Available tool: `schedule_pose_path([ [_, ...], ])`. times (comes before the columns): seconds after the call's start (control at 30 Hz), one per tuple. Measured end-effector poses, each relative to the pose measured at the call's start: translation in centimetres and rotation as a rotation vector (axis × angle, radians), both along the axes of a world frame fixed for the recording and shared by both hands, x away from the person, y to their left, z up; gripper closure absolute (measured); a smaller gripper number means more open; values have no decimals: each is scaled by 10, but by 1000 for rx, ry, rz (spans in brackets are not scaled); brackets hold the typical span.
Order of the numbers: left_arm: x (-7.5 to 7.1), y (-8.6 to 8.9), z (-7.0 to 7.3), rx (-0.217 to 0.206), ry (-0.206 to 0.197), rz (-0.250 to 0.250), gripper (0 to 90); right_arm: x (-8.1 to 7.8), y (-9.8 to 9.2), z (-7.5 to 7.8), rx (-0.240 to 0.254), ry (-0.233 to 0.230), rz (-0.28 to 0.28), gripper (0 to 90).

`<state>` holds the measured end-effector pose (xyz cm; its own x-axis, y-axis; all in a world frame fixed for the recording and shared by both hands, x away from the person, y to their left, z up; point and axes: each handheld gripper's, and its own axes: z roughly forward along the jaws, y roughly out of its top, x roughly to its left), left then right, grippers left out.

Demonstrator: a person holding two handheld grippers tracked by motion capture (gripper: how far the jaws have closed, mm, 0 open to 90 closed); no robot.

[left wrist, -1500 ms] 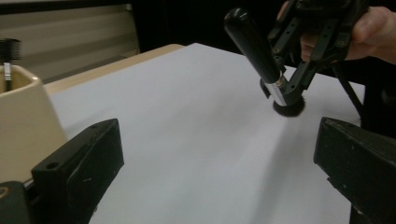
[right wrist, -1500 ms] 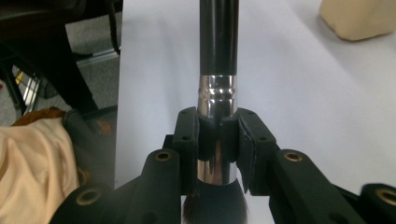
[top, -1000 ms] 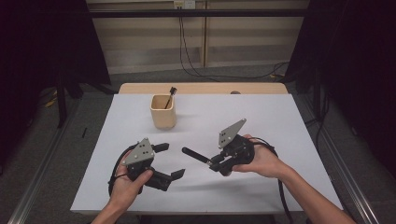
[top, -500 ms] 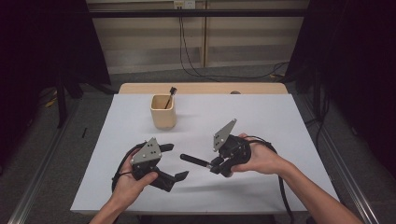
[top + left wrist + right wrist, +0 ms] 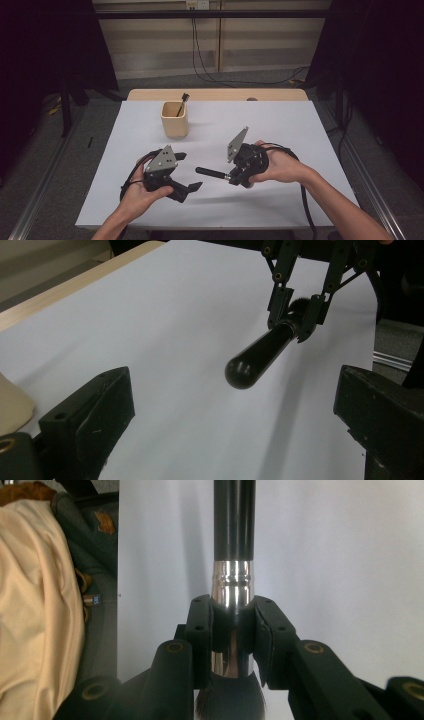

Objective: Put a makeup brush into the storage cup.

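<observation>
I worked at a counter (image 5: pixel 300 125) covered by a plain white sheet, with a strip of bare pale wood showing along its far edge. Beyond it the room was dim: a light panelled wall at the back, black cables hanging down it to the grey floor, dark curtains on both sides, and metal rails running along the floor by the counter's left and right sides.

My right claw (image 5: pixel 233 176) was clenched on a makeup brush (image 5: pixel 212 173), the pads pressing on its shiny metal collar. In the right gripper view the black handle (image 5: pixel 234 515) ran straight away from the jaws, and the dark bristles (image 5: pixel 231 702) sat just behind them. The brush lay about level above the white sheet, its rounded handle end pointing toward my left claw (image 5: pixel 189 172).

My left claw was released, its jaws standing wide with nothing between them. In the left gripper view the brush's rounded end (image 5: pixel 242 372) hung between and beyond those open jaws, apart from both, casting a soft shadow on the sheet.

A tan cup (image 5: pixel 175 119) stood upright toward the far left of the counter, well apart from both claws, with another dark brush (image 5: pixel 182 103) leaning in it.
</observation>
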<state>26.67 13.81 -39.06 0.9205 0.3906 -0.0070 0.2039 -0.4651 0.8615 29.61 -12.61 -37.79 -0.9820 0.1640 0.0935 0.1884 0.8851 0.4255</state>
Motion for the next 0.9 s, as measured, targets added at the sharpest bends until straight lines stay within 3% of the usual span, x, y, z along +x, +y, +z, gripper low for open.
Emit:
schedule_pose_path([
  [0.3, 9, -4, -1, 38, 16, -14, 38, 7, 2, 1, -105, -22, 7, 717],
  [0.57, 15, -14, -1, 126, 36, -87, 38, 16, 5, 3, -171, -37, 4, 717],
  [0.9, 24, -24, -1, 215, 78, -156, 52, 16, 12, -1, -260, -11, 51, 717],
])
